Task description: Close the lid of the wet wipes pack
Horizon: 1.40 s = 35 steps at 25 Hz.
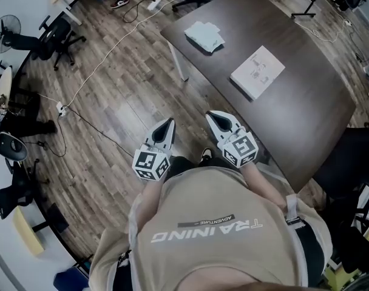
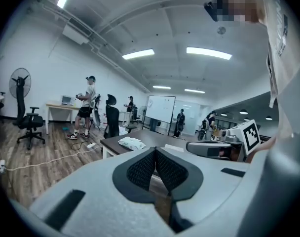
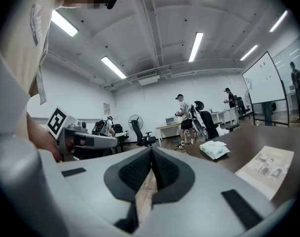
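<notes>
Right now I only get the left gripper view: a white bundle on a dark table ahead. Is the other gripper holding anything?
Observer: No. In the right gripper view the right gripper has its jaws together, nothing between them.
Operator: Anything else on that table?
Observer: Yes. The head view shows a printed sheet lying flat on the table, nearer the person than the wet wipes pack.
Operator: Are the grippers above the table?
Observer: No. From the head view, the left gripper and the right one are over the wood floor, short of the table's edge.
</notes>
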Tool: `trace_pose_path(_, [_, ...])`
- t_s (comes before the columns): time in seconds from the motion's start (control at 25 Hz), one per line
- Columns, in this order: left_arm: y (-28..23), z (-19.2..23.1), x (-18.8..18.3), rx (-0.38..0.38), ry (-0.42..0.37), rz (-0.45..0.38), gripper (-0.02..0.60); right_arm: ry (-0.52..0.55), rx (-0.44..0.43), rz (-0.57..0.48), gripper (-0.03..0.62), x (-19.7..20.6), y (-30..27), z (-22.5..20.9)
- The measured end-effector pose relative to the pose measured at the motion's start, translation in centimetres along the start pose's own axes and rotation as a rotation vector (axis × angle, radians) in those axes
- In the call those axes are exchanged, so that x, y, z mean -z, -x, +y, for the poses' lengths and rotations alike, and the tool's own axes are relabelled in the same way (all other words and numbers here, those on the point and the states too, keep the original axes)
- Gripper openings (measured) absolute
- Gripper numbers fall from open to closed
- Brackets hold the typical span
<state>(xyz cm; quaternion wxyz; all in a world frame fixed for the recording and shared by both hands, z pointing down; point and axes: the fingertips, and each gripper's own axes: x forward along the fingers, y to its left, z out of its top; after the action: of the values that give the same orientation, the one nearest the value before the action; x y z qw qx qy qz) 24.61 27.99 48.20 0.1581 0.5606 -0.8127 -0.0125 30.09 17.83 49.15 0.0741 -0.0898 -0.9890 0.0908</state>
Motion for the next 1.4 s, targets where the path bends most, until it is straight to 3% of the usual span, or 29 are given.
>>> trace_pose_path(0.24, [-2.8, 1.6, 0.0, -0.002, 0.086, -0.002, 0.011, -0.064, 0.031, 0.06, 0.014, 1.7, -1.4, -3.8])
trace_pose_path(0.4, [-4.8, 3.1, -0.5, 0.001, 0.088, -0.014, 0.011, -0.1, 0.029, 0.038, 0.014, 1.2, -3.7, -4.9])
trace_pose_path(0.76, [-8.6, 6.9, -4.1, 0.087, 0.047, -0.048, 0.011, -0.039, 0.049, 0.044, 0.014, -2.6, -8.7, -6.0])
trace_pose_path(0.92, [-8.9, 9.4, -5.4, 0.105, 0.067, -0.064, 0.011, -0.021, 0.079, 0.063, 0.014, -3.5, -10.9, -6.2])
trace_pose_path(1.08, [-8.7, 13.2, -5.5, 0.109, 0.068, -0.054, 0.011, -0.003, 0.088, 0.063, 0.014, -4.1, -14.5, -5.4])
trace_pose_path(1.28, [-9.5, 16.6, -5.2, 0.132, 0.123, -0.055, 0.011, -0.008, 0.112, 0.076, 0.014, -3.6, -17.8, -5.3])
trace_pose_path(1.4, [-10.0, 17.4, -5.4, 0.161, 0.088, -0.052, 0.011, -0.022, 0.14, 0.072, 0.014, -3.3, -19.0, -5.8])
